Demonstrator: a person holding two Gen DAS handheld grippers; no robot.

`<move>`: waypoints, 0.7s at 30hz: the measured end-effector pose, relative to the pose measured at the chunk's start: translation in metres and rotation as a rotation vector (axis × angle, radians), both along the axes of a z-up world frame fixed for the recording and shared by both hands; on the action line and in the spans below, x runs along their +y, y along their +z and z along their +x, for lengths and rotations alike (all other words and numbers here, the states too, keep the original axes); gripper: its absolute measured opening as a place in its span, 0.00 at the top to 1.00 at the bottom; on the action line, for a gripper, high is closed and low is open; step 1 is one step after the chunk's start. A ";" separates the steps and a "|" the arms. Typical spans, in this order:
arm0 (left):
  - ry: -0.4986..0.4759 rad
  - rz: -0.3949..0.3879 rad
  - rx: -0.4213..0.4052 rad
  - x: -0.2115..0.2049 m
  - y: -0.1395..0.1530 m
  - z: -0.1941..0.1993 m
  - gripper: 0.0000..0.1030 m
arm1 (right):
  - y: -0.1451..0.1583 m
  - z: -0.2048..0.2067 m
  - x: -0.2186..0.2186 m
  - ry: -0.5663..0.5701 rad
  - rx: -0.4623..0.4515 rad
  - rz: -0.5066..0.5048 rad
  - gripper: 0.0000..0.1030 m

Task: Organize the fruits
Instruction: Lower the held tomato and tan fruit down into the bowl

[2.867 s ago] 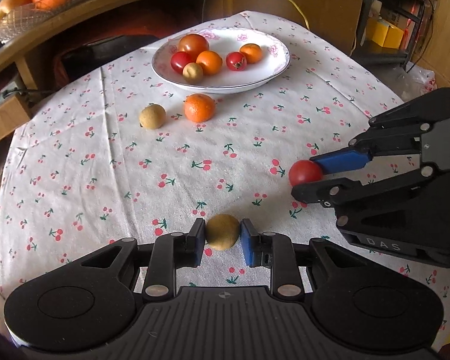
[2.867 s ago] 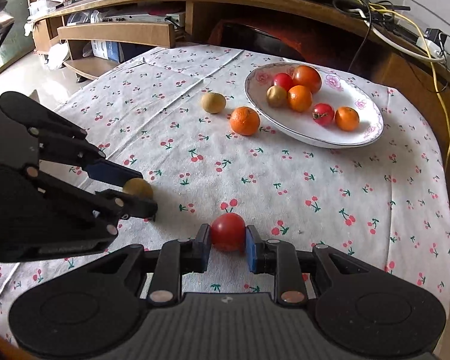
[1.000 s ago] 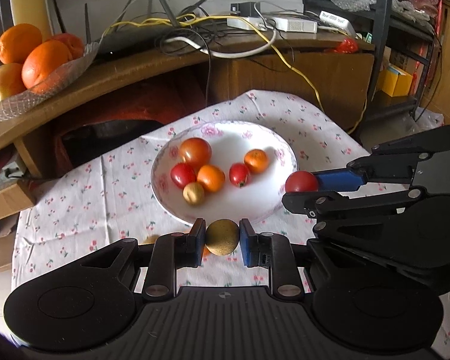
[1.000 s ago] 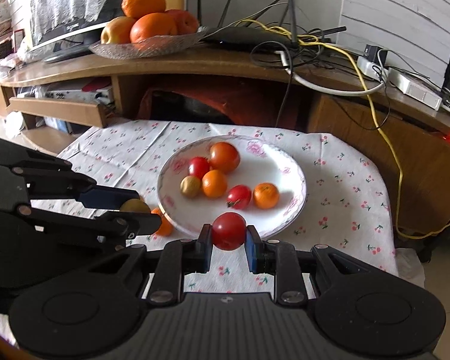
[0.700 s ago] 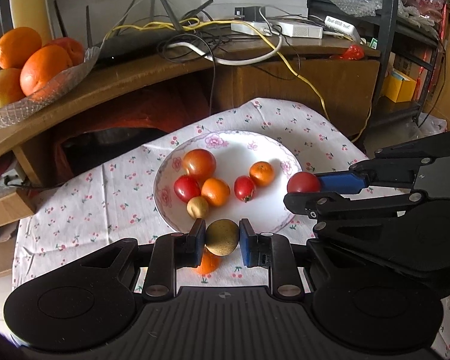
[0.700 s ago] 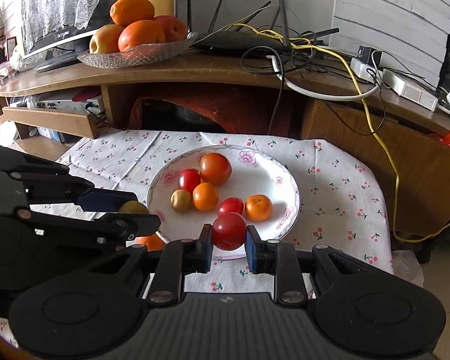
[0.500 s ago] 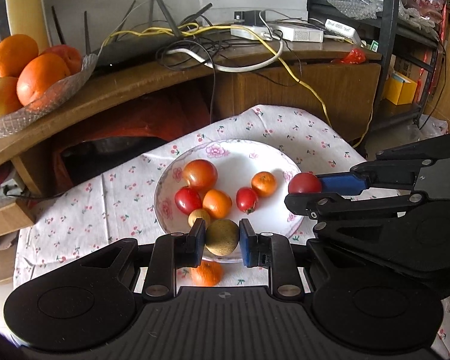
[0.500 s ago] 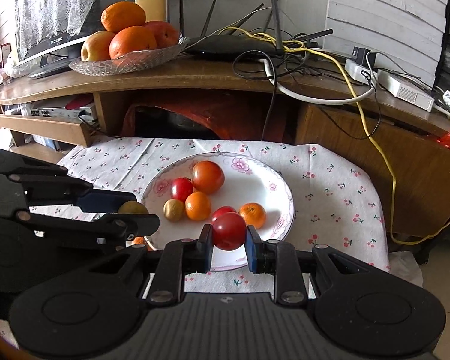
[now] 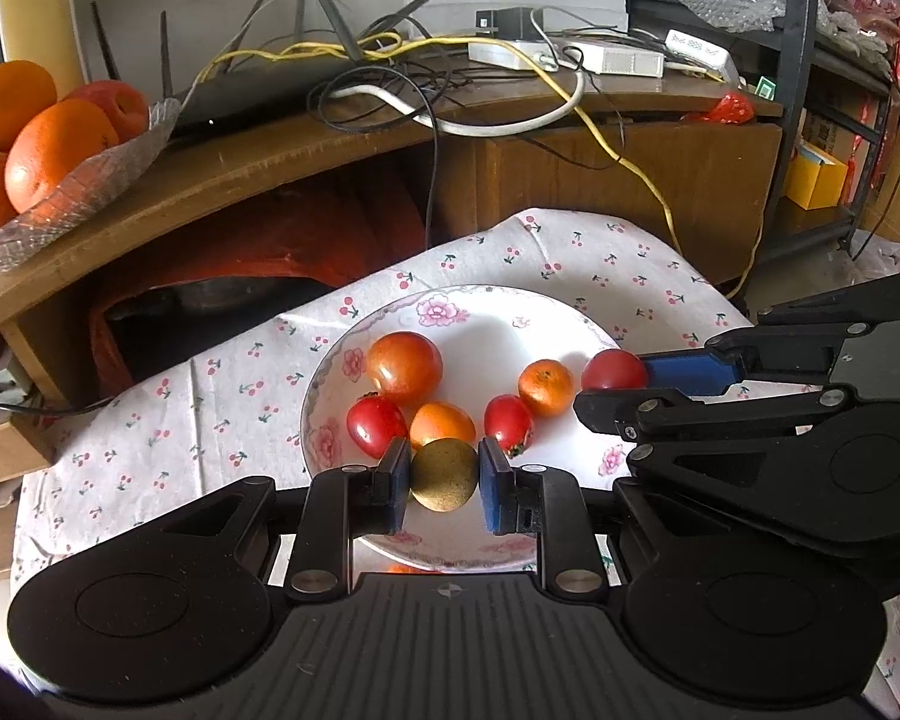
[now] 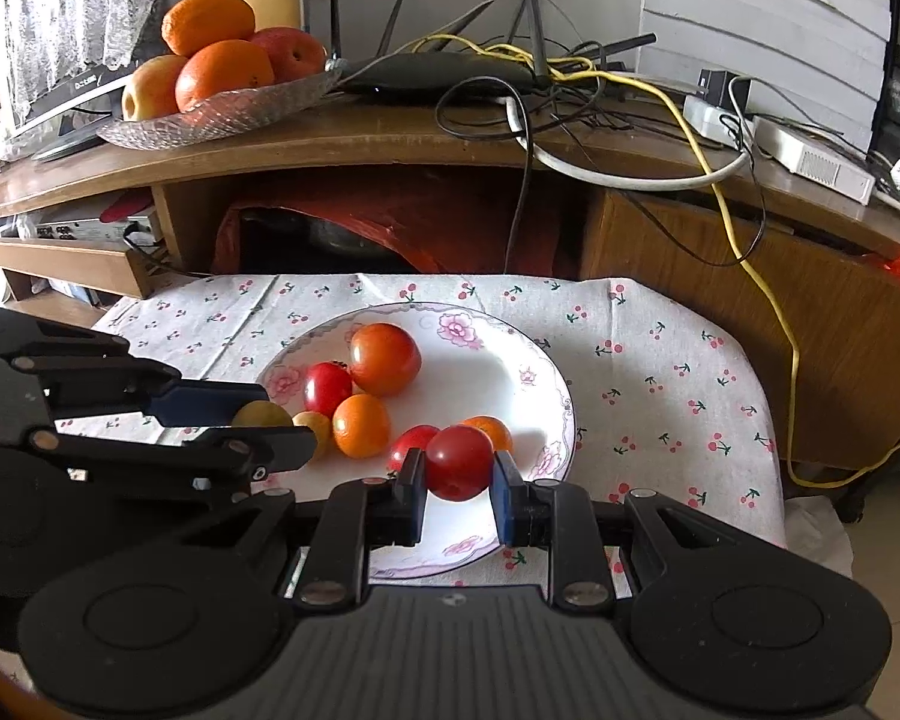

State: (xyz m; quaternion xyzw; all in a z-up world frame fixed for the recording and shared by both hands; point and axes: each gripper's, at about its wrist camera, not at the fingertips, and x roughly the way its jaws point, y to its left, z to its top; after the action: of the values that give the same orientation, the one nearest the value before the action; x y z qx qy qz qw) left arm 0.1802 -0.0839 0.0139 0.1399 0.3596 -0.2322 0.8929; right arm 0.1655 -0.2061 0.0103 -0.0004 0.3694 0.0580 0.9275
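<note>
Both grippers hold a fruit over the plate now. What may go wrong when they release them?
The left gripper holds a brown fruit above the crowded side of the plate; dropped there, it may hit the orange fruit and roll off. The right gripper holds its red tomato near the plate's front rim, so it could bounce out onto the cloth.

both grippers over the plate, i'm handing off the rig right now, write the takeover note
Left gripper: shut on the brown-yellow fruit, held over the near edge of the white floral plate.
Right gripper: shut on the red tomato, held over the plate's near right part.
Done: several tomatoes and small oranges already lie in the plate.
Left: release both fruits into bare spots on the plate. An orange peeks out just below the plate's near rim, probably still on the cloth; check for it.
</note>
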 end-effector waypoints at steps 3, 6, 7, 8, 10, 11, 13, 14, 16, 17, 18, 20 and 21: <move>0.008 0.001 0.006 -0.001 -0.004 0.006 0.71 | -0.004 0.007 0.000 0.005 0.005 -0.008 0.74; 0.024 -0.012 0.013 0.000 -0.006 0.014 0.71 | -0.007 0.014 0.001 0.008 -0.005 -0.013 0.74; 0.030 -0.018 0.015 0.001 -0.006 0.016 0.71 | -0.007 0.017 0.001 0.009 -0.007 -0.011 0.74; 0.035 -0.025 0.018 0.002 -0.006 0.019 0.71 | -0.007 0.019 0.001 0.010 -0.010 -0.011 0.74; 0.041 -0.033 0.021 0.002 -0.006 0.024 0.71 | -0.006 0.024 0.001 0.008 -0.017 -0.012 0.74; 0.046 -0.035 0.020 0.002 -0.006 0.026 0.71 | -0.006 0.026 0.001 0.007 -0.020 -0.012 0.74; 0.056 -0.047 0.024 0.002 -0.006 0.031 0.71 | -0.006 0.032 0.001 0.003 -0.027 -0.012 0.74; 0.059 -0.053 0.028 0.003 -0.006 0.033 0.71 | -0.005 0.034 0.001 0.003 -0.030 -0.014 0.74; 0.065 -0.063 0.032 0.003 -0.007 0.037 0.71 | -0.004 0.038 0.000 0.001 -0.037 -0.013 0.74; 0.067 -0.067 0.036 0.003 -0.007 0.039 0.71 | -0.004 0.041 -0.001 -0.001 -0.040 -0.007 0.74; 0.069 -0.068 0.038 0.003 -0.007 0.041 0.71 | -0.004 0.044 -0.002 -0.001 -0.040 -0.003 0.74; 0.074 -0.068 0.043 0.004 -0.009 0.045 0.71 | -0.004 0.048 -0.001 0.005 -0.041 -0.002 0.74; 0.076 -0.067 0.048 0.004 -0.009 0.046 0.71 | -0.006 0.050 -0.001 0.009 -0.041 -0.005 0.74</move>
State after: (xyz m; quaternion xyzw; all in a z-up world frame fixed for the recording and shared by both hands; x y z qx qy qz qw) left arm 0.2266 -0.0801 0.0045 0.0907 0.3778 -0.2132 0.8964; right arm 0.2157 -0.2069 0.0048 -0.0056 0.3503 0.0611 0.9346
